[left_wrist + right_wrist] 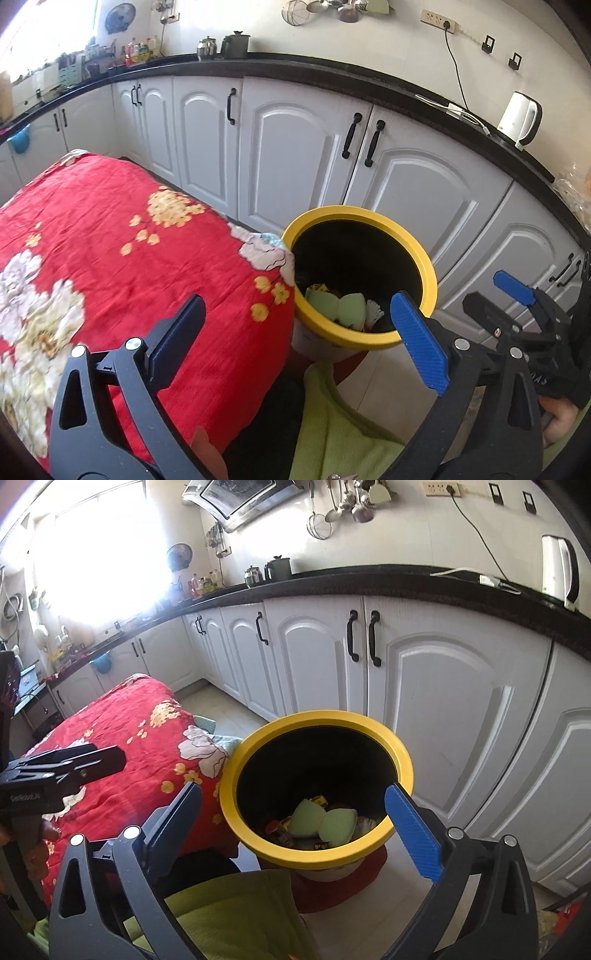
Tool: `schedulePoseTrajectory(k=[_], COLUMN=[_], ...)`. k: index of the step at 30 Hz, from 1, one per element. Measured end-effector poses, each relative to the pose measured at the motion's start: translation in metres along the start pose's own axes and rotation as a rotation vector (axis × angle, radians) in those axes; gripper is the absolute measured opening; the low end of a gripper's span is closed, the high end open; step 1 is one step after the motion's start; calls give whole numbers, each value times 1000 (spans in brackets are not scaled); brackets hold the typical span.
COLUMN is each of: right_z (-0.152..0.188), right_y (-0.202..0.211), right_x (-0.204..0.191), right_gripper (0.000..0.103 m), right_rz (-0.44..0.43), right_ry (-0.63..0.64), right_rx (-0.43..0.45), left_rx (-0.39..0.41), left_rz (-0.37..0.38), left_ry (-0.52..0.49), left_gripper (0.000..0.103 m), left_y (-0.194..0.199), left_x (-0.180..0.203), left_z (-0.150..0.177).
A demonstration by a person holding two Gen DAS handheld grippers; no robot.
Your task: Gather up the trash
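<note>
Plainly, the likeliest trouble from here is knocking the yellow-rimmed trash bin [317,786]: it is standing on the floor tight against the corner of the bed with the red floral cover [110,240], and its rim is lying right beside the blue pad of the right tool [295,819], so a careless swing could be tipping it and spilling what it holds. Both tools are standing wide with nothing between the fingers; the left tool [295,332] is hanging over the bed's near corner, just left of the bin. The collected trash, pale green crumpled pieces [321,821] and some wrappers, is lying at the bin's bottom, below and just beyond the right tool's fingertips. More trash is not showing on the bed cover.
</note>
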State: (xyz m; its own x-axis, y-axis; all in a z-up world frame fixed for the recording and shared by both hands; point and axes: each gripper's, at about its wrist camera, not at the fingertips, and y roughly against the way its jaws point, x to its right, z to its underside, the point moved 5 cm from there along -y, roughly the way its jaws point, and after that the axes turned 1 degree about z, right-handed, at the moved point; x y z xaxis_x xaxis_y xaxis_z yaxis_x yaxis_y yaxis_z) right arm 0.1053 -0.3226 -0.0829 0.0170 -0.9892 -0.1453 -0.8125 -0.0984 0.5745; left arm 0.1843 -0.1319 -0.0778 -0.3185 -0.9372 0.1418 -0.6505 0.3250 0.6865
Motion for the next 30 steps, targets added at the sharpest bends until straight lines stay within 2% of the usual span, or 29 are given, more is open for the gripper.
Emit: schedulePoseTrajectory(k=[7, 14, 18, 25, 30], right_z=[9, 17, 20, 21, 20], right_y=[26, 64, 80, 106, 113], right_x=[-25, -54, -58, -53, -53], right_gripper=[97, 97, 97, 97, 97], right_rz=[10, 15, 16, 55, 44], right_ry=[26, 82, 70, 47, 43], right_rx=[50, 241, 318, 444, 483], left_rx=[58, 180, 270, 369, 421], left_rz=[-50, -129, -160, -177, -177], left_ry=[10, 9, -3, 25, 31], left_gripper=[92, 92, 92, 92, 92], left_y=[32, 67, 89, 114, 125], left_x=[-11, -19, -21, -30, -31], left_z=[18, 34, 47, 54, 57])
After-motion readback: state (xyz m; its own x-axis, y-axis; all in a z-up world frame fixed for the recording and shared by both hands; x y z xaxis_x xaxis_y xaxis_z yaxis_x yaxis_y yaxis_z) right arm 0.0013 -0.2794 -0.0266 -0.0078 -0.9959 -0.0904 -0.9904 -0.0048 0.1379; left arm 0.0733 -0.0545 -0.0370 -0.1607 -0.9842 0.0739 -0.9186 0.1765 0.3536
